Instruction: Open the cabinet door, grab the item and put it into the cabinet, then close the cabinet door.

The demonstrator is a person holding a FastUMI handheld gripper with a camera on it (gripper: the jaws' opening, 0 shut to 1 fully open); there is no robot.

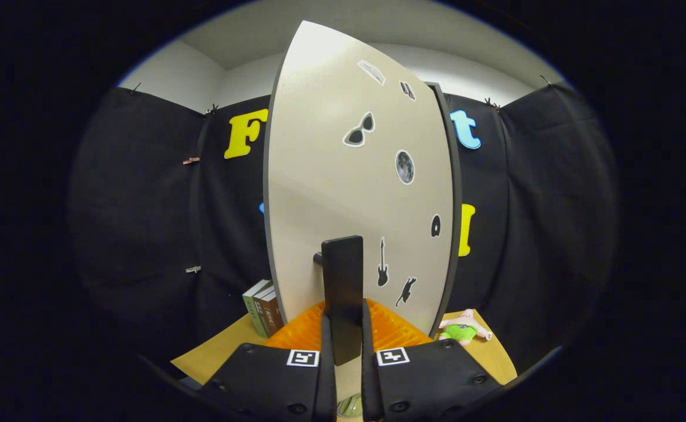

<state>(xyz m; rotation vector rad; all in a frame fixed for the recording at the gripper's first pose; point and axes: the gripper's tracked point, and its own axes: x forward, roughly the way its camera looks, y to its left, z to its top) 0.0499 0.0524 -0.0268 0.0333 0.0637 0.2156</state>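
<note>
Between the jaws, one door handle (pixel 343 293), clamped; beside, two books (pixel 263 306)

— What did the gripper (pixel 343 328) look like?
— Two broad matte housings sat side by side, each with round screws near its edges.
— Any markings?
— Each housing carried a small square black-and-white coded tag at its inner top corner. Ribbed pads (pixel 398 328) with raised ridges lined the fingers.
</note>
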